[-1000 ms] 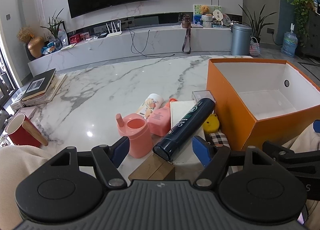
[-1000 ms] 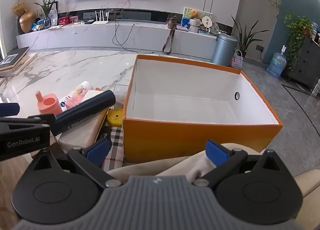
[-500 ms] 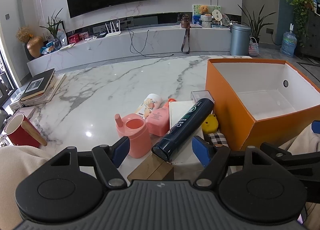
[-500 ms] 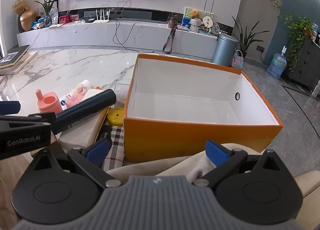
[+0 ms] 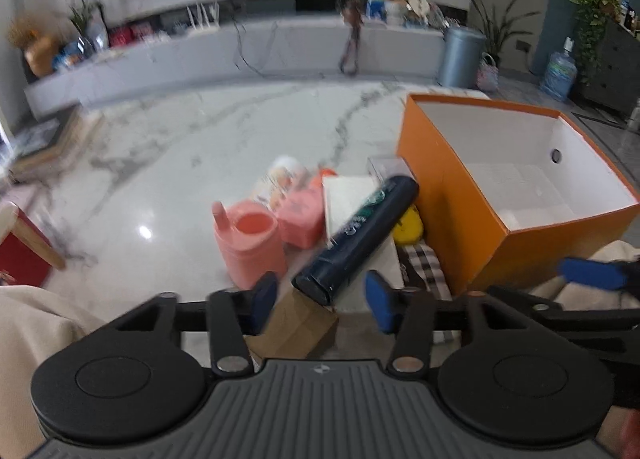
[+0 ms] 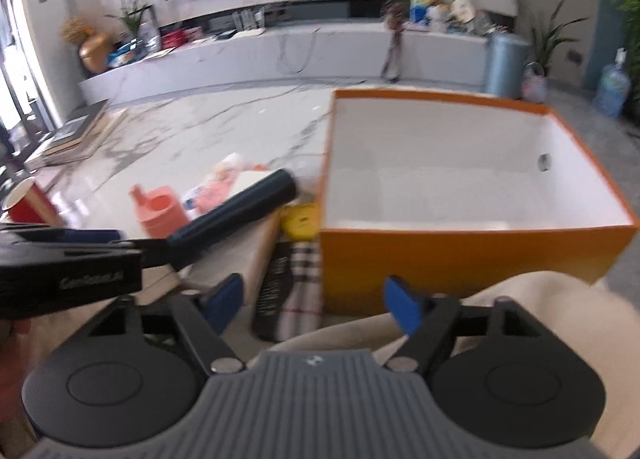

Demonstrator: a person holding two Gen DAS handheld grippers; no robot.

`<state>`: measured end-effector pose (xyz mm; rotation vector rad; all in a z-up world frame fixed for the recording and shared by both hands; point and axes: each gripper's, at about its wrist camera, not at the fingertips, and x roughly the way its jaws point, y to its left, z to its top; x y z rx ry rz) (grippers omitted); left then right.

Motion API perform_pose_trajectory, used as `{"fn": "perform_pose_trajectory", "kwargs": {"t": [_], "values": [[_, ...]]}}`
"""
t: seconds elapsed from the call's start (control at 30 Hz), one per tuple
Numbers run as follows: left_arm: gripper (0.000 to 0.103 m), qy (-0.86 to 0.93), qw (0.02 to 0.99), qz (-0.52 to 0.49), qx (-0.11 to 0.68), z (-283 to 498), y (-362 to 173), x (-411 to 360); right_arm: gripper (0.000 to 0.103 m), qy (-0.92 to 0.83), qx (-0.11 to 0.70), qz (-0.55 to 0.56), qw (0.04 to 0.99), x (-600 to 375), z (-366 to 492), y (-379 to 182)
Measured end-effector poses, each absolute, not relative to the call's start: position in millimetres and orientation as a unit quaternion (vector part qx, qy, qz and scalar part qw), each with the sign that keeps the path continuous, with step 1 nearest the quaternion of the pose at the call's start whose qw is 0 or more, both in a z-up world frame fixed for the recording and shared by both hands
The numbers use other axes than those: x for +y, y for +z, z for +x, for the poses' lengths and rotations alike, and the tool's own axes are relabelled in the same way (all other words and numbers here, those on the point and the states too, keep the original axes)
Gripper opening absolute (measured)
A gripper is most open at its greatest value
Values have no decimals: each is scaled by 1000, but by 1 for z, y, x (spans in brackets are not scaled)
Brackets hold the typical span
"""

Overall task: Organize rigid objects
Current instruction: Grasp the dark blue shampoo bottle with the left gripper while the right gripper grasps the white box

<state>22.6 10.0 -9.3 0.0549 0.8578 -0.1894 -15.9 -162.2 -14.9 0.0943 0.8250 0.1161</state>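
A dark blue bottle (image 5: 360, 235) lies slanted over a white box (image 5: 348, 199), beside the open orange box (image 5: 460, 219). My left gripper (image 5: 322, 301) is closing; the bottle's near end sits between its blue fingertips, and the pads stand clear of it. In the right wrist view the bottle (image 6: 240, 215) points toward the orange box (image 6: 440, 251). My right gripper (image 6: 314, 301) is also closing, low in front of that box's near wall and above a plaid cloth (image 6: 300, 287), with nothing gripped. A pink cup (image 5: 252, 243) and a pink bottle (image 5: 302, 219) stand left of the dark bottle.
A yellow item (image 5: 408, 225) lies against the orange box. A brown carton (image 5: 296, 323) sits under the left fingertips. A red cup (image 5: 20, 255) is at the far left, and books (image 6: 76, 135) lie at the marble table's left edge. A beige sleeve (image 6: 520, 299) fills the lower right.
Both grippers' jaws have narrowed from wide open. Both views have tilted and gone blurry. The dark bottle now sits closer between the left fingertips.
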Motion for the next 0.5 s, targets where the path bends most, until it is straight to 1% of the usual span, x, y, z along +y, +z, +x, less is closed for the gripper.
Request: {"fn": "perform_pose_trajectory", "kwargs": {"t": [0.03, 0.07, 0.13, 0.2, 0.23, 0.27, 0.33, 0.37, 0.4, 0.5], "values": [[35, -102, 900, 21, 423, 25, -10, 13, 64, 66, 404, 46, 911, -158, -14, -16], [34, -113, 896, 16, 429, 27, -11, 15, 55, 76, 407, 47, 909, -156, -12, -16], [30, -134, 889, 7, 438, 32, -13, 19, 46, 97, 416, 57, 902, -151, -6, -18], [26, -152, 881, -2, 447, 38, -13, 22, 42, 110, 423, 73, 897, -149, 1, -20], [26, -160, 878, -6, 450, 42, -13, 23, 37, 113, 424, 76, 895, -147, 4, -21], [26, -165, 876, -7, 453, 46, -13, 24, 30, 115, 425, 75, 895, -145, 8, -21], [27, -176, 872, 4, 457, 53, -12, 21, 26, 120, 430, 72, 892, -138, 16, -23], [27, -180, 870, 16, 459, 56, -12, 19, 19, 124, 433, 72, 890, -136, 20, -23], [27, -182, 868, 28, 460, 60, -13, 17, 17, 127, 436, 73, 888, -133, 25, -24], [27, -192, 862, 57, 466, 72, -13, 13, 15, 128, 442, 78, 884, -132, 36, -26]]}}
